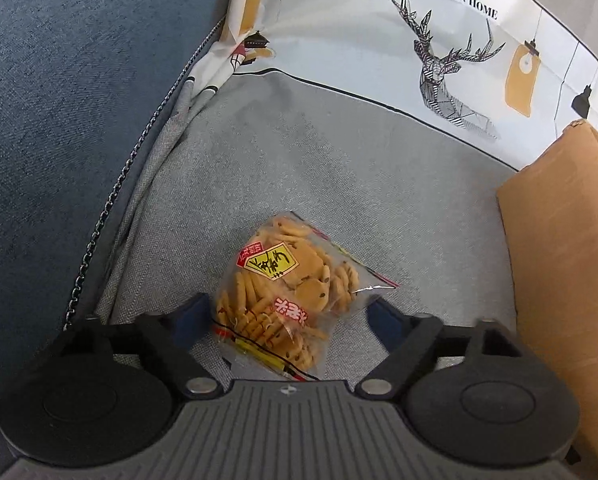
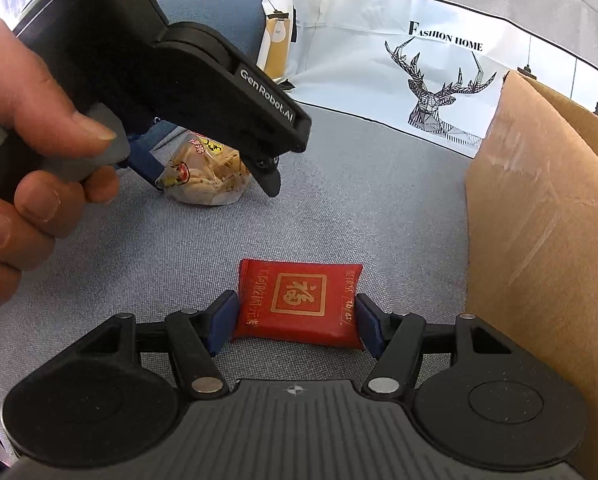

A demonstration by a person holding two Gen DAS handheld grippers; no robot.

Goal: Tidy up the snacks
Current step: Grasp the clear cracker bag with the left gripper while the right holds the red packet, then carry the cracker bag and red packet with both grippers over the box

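A clear bag of golden crackers with a yellow and red label lies on the grey fabric surface. My left gripper points down over it, with its blue pads on either side of the bag and slim gaps showing, so it is open. The right wrist view shows the same bag between the left gripper's fingers. My right gripper is shut on a red snack packet with gold print, with a pad against each end.
An open cardboard box stands at the right, close to both grippers. A white cloth with a deer print rises behind. A blue cushion borders the left. A person's hand grips the left gripper's handle.
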